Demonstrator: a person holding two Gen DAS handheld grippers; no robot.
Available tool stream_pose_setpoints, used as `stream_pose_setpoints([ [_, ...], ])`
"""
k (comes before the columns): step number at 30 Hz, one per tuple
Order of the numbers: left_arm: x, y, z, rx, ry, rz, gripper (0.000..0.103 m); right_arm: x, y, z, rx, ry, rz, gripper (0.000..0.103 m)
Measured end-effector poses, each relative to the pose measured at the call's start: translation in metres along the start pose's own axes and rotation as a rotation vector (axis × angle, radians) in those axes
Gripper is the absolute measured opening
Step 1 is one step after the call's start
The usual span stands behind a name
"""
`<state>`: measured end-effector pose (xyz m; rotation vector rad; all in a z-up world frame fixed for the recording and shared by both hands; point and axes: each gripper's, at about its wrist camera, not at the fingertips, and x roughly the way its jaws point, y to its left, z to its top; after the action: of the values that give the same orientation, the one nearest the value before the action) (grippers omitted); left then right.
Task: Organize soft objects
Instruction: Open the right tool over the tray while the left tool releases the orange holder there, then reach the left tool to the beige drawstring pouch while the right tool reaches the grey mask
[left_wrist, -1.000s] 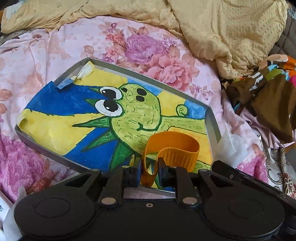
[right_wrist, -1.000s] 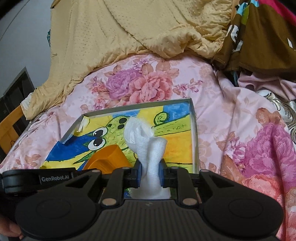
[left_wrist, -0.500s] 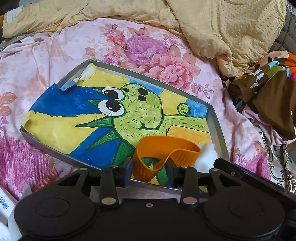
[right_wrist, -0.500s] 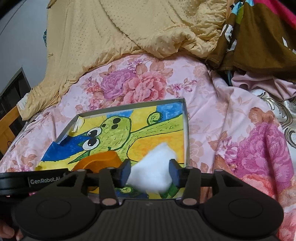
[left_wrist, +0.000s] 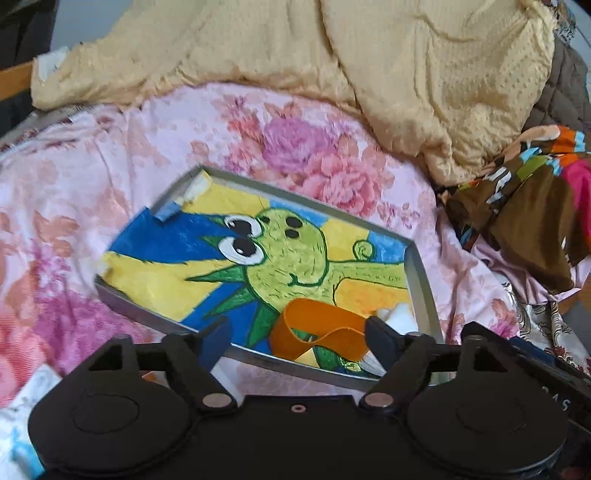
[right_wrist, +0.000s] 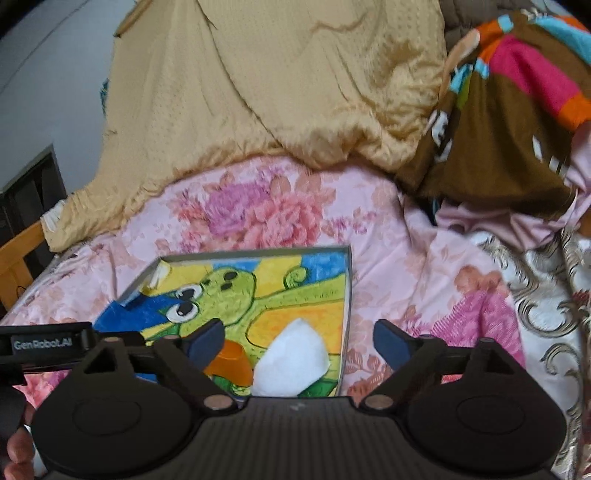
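- The left tool (left_wrist: 297, 341) was opening, nothing clamped; the orange band (left_wrist: 320, 334) lay inside the tray (left_wrist: 419, 273), at its near edge.
- The right tool (right_wrist: 297, 341) was opening too; the white wad (right_wrist: 291, 360) sat in the tray beside the band.
- Risk: a blue pad (left_wrist: 378, 341) seemed close to the band, so it might snag it and drag it over the tray's low rim.
- The tray rested on soft bedding (right_wrist: 399, 258); a bump could tip it.

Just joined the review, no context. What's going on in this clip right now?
A person with two handheld grippers is putting soft items into a shallow grey tray lined with a green cartoon drawing, on a floral bedspread. The left gripper is opening around a floppy orange band lying in the tray. The right gripper is opening too, its white cotton wad lying beside the band.
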<state>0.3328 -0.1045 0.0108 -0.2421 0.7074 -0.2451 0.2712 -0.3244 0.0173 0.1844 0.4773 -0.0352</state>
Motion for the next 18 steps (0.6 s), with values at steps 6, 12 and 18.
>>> stream_pose_setpoints([
  [6,-0.050,0.002,-0.009,0.033,-0.109,0.020,0.102,-0.039,0.008,-0.001,-0.037,-0.073,0.023,0.103],
  [12,-0.098,0.005,-0.029,0.094,-0.177,0.020,0.102,-0.079,0.022,-0.008,-0.092,-0.136,0.039,0.103],
  [18,-0.141,0.016,-0.055,0.131,-0.218,0.012,0.102,-0.119,0.032,-0.027,-0.105,-0.172,0.064,0.103],
])
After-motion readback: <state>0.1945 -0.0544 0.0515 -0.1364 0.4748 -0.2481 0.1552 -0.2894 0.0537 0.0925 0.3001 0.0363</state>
